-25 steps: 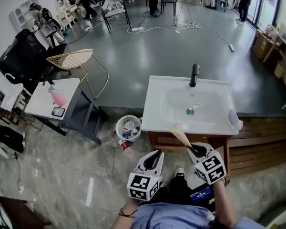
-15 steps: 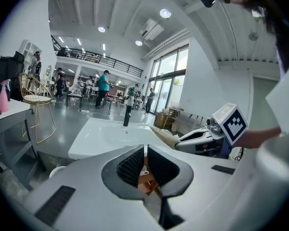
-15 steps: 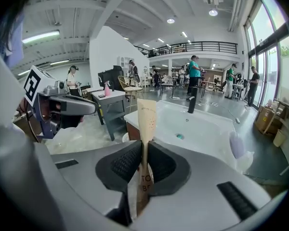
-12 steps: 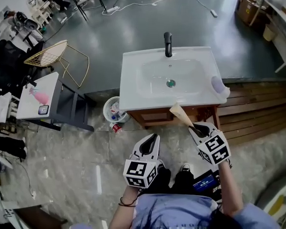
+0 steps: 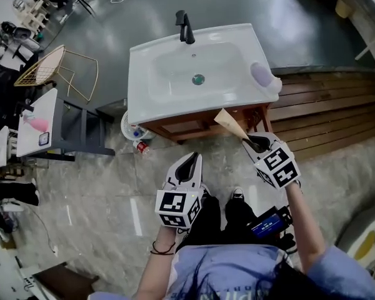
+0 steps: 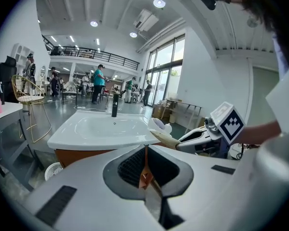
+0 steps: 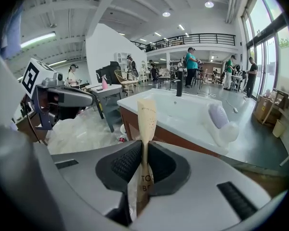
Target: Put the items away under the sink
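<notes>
Flat tan paper packet (image 5: 230,123), narrow at the grip and flaring toward its far end, is pinched between the pads of the right gripper (image 5: 253,144), in front of the sink's right front corner. In the head view its wide end overlaps the front edge of the white rectangular ceramic sink (image 5: 144,99); whether it touches the brown wooden cabinet (image 5: 194,127) beneath cannot be told. In the right gripper view the packet (image 7: 146,124) stands upright between the jaws of the right gripper (image 7: 143,165). Its lower end drops out of sight into the gripper body, and its dark print is cut off after a few letters. Left gripper (image 5: 187,166) hangs in front of the sink's middle, well clear of the cabinet. In its own view the left gripper (image 6: 145,170) has its jaws pressed together and holds nothing; a thin orange-brown sliver shows at the seam, too small to identify. The space under the sink is hidden from above by the basin top, and the cabinet front is seen only edge-on. Black tap (image 5: 185,27) stands at the sink's back rim. A pale lilac rounded object (image 5: 263,75) lies on the sink's right corner, kind unclear. A white mesh bin (image 5: 130,127) sits by the sink's left front corner, half hidden under the rim, with a red can (image 5: 142,147) just beside it on the floor.
</notes>
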